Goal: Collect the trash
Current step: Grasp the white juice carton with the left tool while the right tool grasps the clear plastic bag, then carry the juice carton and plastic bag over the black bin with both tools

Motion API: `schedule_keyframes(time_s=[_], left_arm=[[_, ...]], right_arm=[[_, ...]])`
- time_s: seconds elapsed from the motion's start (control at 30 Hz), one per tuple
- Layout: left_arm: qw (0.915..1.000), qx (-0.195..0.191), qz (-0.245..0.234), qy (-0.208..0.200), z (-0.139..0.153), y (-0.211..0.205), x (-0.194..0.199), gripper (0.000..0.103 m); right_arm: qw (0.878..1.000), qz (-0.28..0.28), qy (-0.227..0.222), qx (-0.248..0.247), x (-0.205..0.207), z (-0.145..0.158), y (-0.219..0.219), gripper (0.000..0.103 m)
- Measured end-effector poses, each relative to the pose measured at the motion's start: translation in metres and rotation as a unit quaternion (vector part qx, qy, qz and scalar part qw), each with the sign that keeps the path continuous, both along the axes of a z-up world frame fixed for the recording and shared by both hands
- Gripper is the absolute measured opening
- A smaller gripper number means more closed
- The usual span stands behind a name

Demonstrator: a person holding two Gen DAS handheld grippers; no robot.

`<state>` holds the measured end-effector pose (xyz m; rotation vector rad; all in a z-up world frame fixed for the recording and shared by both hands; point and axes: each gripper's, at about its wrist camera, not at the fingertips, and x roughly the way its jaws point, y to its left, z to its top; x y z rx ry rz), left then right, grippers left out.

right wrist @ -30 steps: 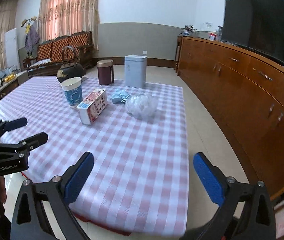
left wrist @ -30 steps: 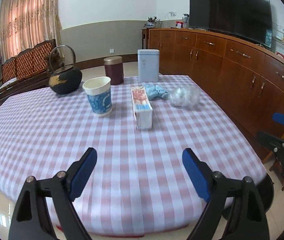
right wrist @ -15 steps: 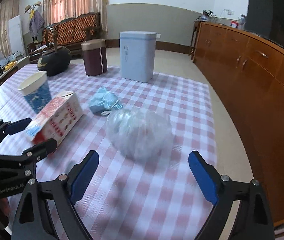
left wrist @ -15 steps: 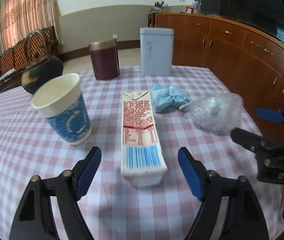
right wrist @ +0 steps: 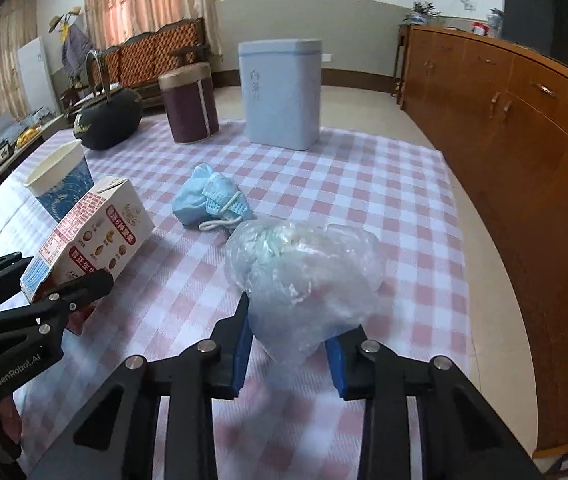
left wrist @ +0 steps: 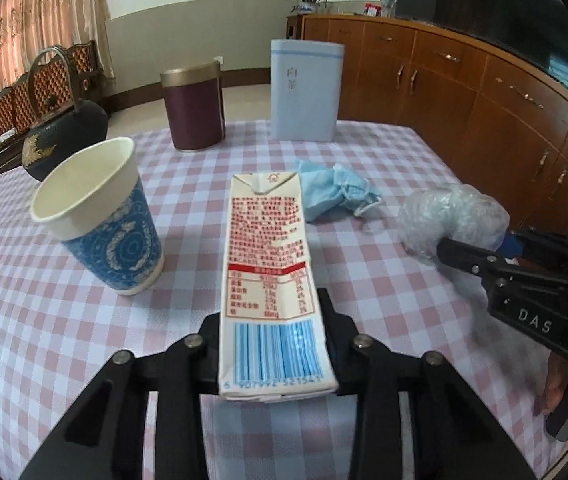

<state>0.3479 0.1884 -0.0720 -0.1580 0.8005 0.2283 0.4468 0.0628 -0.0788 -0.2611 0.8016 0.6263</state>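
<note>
A white and red milk carton (left wrist: 268, 248) lies on the checked tablecloth (left wrist: 44, 320), and my left gripper (left wrist: 270, 316) is shut on its near end. To its right sits a crumpled clear plastic bag (right wrist: 307, 264). My right gripper (right wrist: 287, 344) is closing its jaws on the bag, and the blue pads touch it on both sides. A crumpled blue face mask (left wrist: 331, 192) lies behind the carton and the bag. A blue-patterned paper cup (left wrist: 104, 216) stands upright left of the carton.
At the table's far side stand a light blue lidded bin (left wrist: 305, 90), a maroon canister (left wrist: 194, 106) and a black iron kettle (left wrist: 64, 136). A long wooden sideboard (right wrist: 523, 140) runs along the right, close beyond the table's right edge (right wrist: 457, 240).
Both grippers came forward and down over the table. The left one closed on the carton's near end. The right one closed in around the plastic bag.
</note>
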Motion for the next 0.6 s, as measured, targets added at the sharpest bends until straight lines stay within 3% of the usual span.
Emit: schedule_keyframes(time_s=[0.07, 0.6], left_arm=[[1.0000, 0.007, -0.002, -0.002, 0.002, -0.004, -0.007, 0.036], [0.9989, 0.028, -0.027, -0.026, 0.032, -0.034, -0.075, 0.036]], right_arm=[[1.000, -0.010, -0.006, 0.009, -0.011, 0.005, -0.009, 0.024], [0.998, -0.038, -0.035, 0.036, -0.107, 0.044, -0.051, 0.019]])
